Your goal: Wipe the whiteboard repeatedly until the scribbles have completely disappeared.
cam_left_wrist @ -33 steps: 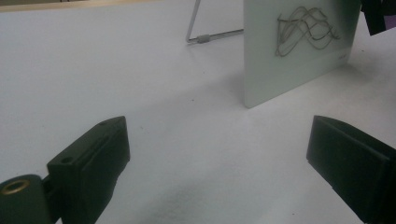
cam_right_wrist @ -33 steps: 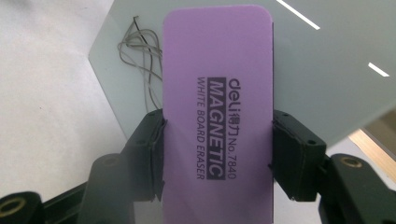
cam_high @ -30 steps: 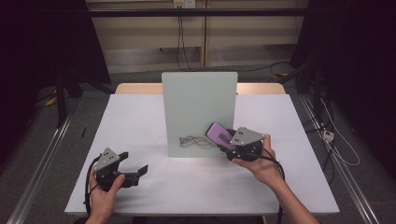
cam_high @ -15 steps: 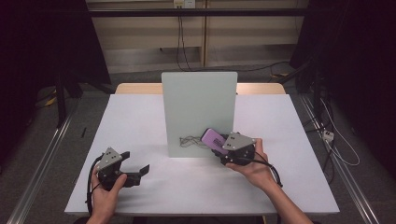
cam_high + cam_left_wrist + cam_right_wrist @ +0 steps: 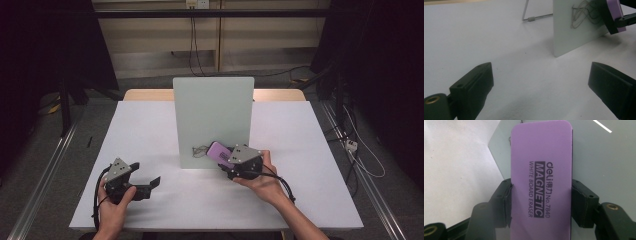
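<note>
Gripping purple eraser (image 5: 219, 153) at frame centre, right gripper (image 5: 226, 162) angled toward whiteboard (image 5: 212, 107); left gripper (image 5: 150, 182) lower left, jaws apart, hand level

A purple whiteboard eraser (image 5: 541, 182) is held tilted against the upright whiteboard (image 5: 212, 115), beside a scribble (image 5: 199, 149).

My left gripper (image 5: 131, 181) and right gripper (image 5: 239, 164) are black, each with a grey three-cornered plate on top and a black cable. My fingers (image 5: 502, 202) are blocky, with brass-coloured screws.
</note>
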